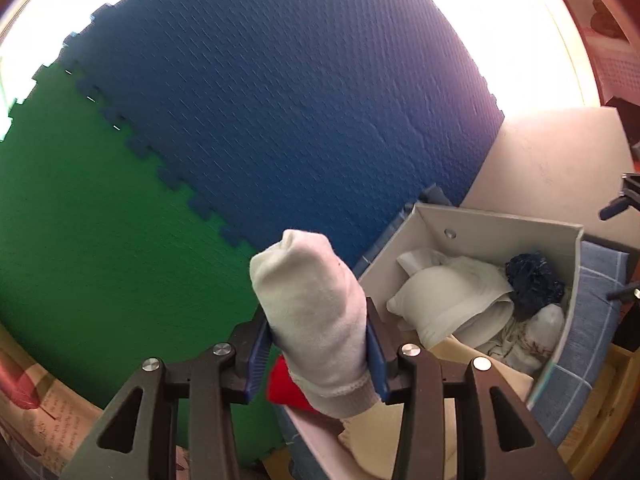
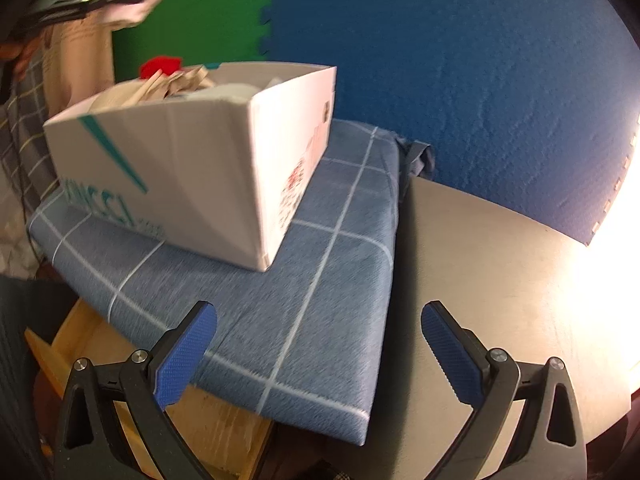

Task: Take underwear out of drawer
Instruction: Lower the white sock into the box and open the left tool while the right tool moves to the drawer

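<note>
Nearby, blue cushion (image 2: 320,280) bears the box (image 2: 192,160).

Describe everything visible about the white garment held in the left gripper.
The white garment is a soft, slightly fuzzy knit piece, rolled or folded into a thick bundle with a rounded top and a scalloped trim edge at its lower end. It stands nearly upright, clamped on both sides by the blue pads of the left gripper, clear of the cardboard box to its right. In the right wrist view it shows only as a blurred white shape at top left.
</note>
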Demonstrator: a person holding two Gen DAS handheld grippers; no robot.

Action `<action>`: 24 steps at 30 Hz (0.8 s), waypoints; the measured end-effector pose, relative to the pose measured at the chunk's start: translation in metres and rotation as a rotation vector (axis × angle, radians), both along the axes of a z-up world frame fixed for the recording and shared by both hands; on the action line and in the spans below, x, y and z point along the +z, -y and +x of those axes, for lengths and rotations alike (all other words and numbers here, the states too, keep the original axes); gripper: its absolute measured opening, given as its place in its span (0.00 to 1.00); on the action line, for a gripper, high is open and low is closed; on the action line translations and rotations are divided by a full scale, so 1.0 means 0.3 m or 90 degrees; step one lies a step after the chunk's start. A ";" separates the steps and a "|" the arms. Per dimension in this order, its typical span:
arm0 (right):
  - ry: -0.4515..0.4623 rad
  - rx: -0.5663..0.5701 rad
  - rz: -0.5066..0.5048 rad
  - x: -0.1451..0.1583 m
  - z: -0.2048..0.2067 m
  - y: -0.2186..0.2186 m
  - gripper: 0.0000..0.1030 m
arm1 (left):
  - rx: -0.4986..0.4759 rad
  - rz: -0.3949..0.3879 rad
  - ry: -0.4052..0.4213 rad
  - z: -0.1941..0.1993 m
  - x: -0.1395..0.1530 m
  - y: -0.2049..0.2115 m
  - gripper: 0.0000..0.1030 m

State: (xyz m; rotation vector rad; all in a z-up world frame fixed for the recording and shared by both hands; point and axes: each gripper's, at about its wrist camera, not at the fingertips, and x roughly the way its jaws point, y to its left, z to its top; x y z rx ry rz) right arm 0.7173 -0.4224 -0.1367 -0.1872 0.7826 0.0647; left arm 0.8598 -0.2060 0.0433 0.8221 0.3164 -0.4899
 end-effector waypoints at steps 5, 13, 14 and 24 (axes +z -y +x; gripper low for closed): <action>-0.017 0.051 -0.014 -0.024 -0.033 -0.048 0.99 | 0.034 0.035 -0.031 0.090 -0.074 0.066 0.41; -0.051 0.149 -0.077 -0.093 -0.099 -0.169 0.99 | 0.064 0.059 -0.069 0.171 -0.147 0.140 0.41; -0.058 0.163 -0.083 -0.104 -0.106 -0.186 0.99 | 0.066 0.061 -0.076 0.183 -0.157 0.147 0.41; -0.096 0.243 -0.123 -0.177 -0.188 -0.289 0.98 | 0.062 0.103 -0.141 0.227 -0.258 0.211 0.41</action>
